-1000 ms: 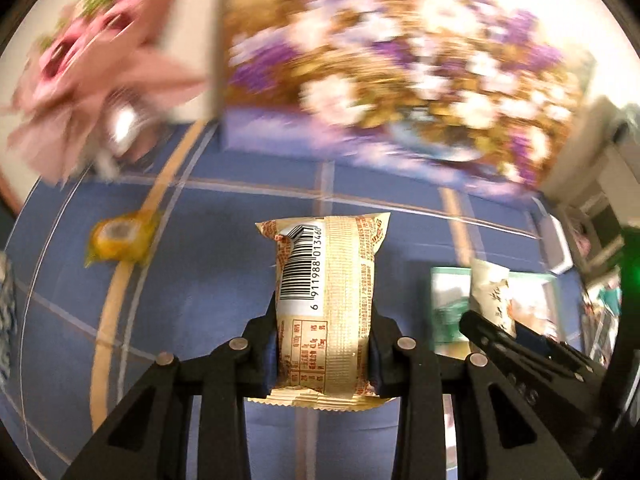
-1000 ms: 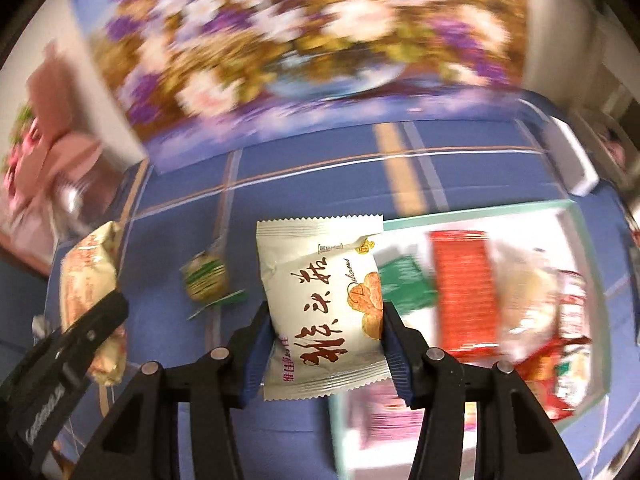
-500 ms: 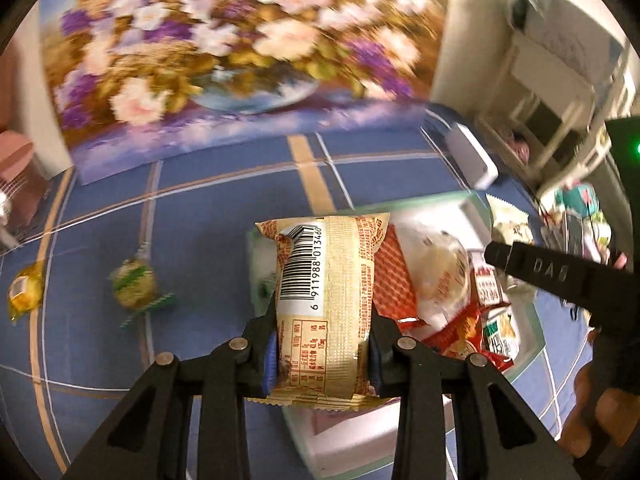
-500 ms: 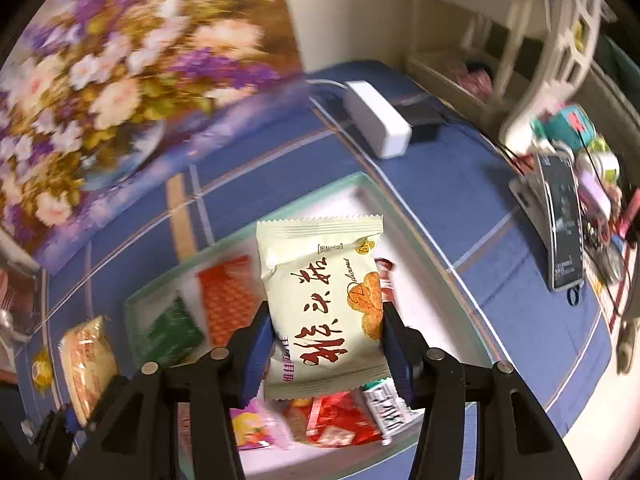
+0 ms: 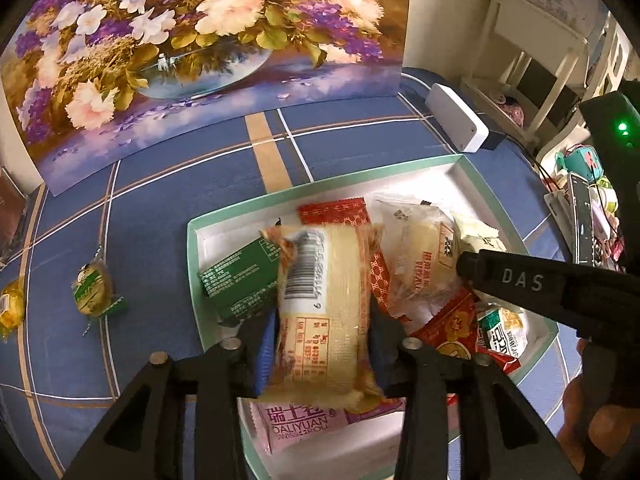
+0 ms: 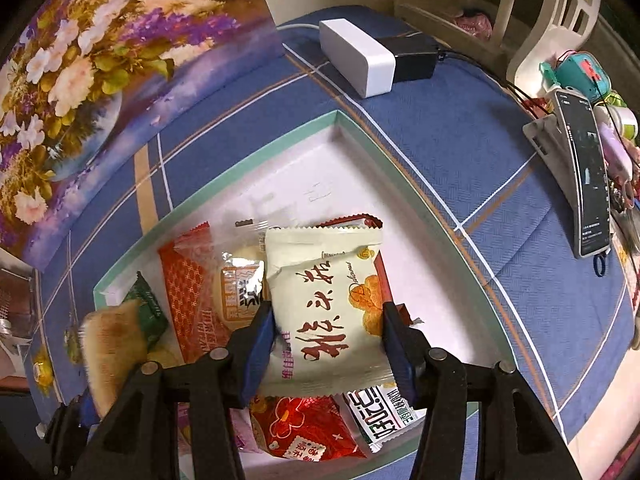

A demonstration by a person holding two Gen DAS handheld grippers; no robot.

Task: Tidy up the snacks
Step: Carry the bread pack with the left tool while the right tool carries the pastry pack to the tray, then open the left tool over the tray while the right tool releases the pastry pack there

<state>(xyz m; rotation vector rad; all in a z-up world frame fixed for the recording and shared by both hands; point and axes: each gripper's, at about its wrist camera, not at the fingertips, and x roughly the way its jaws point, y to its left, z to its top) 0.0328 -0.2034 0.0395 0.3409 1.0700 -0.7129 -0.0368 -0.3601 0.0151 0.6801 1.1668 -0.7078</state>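
Note:
A white tray with a green rim (image 5: pixel 320 188) (image 6: pixel 240 156) lies on the blue cloth and holds several snack packets. My left gripper (image 5: pixel 322 320) hangs over the tray's left part. Its jaws are opening, and the tan barcode snack (image 5: pixel 324 312) between them is blurred and slipping free. My right gripper (image 6: pixel 328 320) hovers over the tray's middle with a white packet with red characters (image 6: pixel 324 308) between its pads. These jaws are starting to open, though the pads still touch the packet. One right finger (image 5: pixel 520 280) crosses the left wrist view.
Two loose wrapped sweets, one green (image 5: pixel 94 288) and one yellow (image 5: pixel 12 308), lie on the cloth left of the tray. A floral picture board (image 5: pixel 200 40) stands behind. A white box (image 6: pixel 360 56) and a phone on a stand (image 6: pixel 584 176) sit to the right.
Both grippers swung from the open cloth to above the tray and sank a little. The left jaws have parted and the tan snack now looks blurred and looser.

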